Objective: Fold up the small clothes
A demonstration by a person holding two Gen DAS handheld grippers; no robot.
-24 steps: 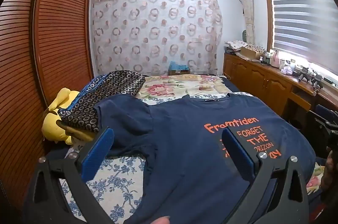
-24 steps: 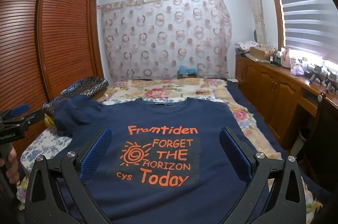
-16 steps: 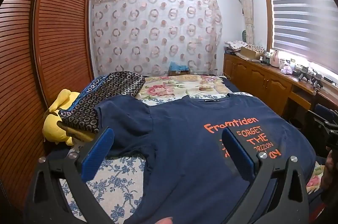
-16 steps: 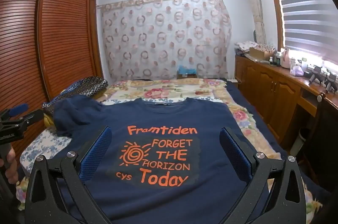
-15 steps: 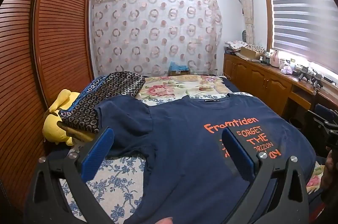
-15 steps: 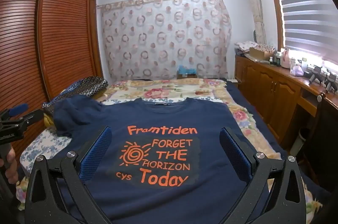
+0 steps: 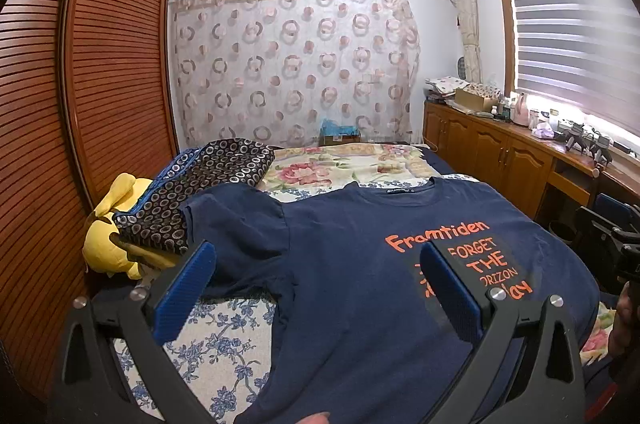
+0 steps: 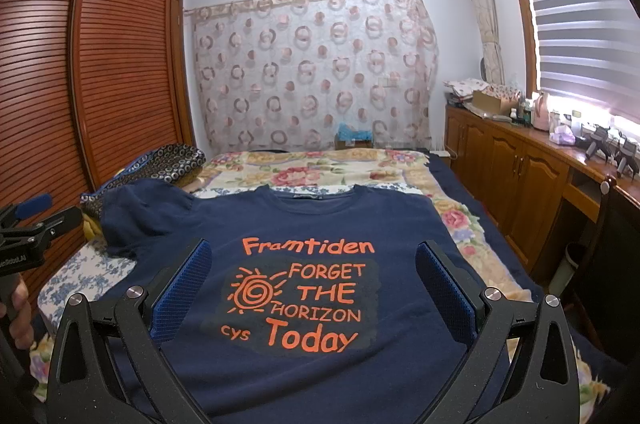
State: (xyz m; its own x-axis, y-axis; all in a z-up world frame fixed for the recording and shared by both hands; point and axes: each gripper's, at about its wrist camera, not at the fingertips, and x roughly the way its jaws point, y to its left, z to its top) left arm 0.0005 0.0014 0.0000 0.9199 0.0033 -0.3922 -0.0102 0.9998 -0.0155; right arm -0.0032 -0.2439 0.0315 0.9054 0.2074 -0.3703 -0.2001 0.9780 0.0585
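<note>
Lying face up across the near half of a bed (image 8: 460, 224), a navy T-shirt (image 8: 320, 216) shows its orange print, "Framtiden FORGET THE HORIZON Today", with the collar toward the far end of the mattress. Its body is spread flat, while the sleeve on the wardrobe side (image 7: 236, 224) is rumpled and bunched over a blue-flowered sheet (image 7: 216, 348).

Above the shirt's lower part hangs the right gripper (image 8: 314, 288), tipped slightly downward, its blue-padded fingers (image 8: 184, 284) spread as wide as they go on either side of the printed panel, gripping nothing. Off to its left, the left gripper (image 7: 316, 288) hovers over the sleeve side of the shirt, jaws equally wide and empty; a fingertip of the person shows at the bottom edge of that view.

Beside the bunched sleeve sits a dark ring-patterned folded cloth (image 7: 200, 192) resting on a yellow plush toy (image 7: 108, 240). Farther back lies a floral blanket (image 8: 320, 170), then a ring-patterned curtain (image 8: 312, 72). A slatted wooden wardrobe (image 8: 120, 64) lines one side of the room, and a wooden cabinet (image 8: 512, 160) under a blinded window lines the other.
</note>
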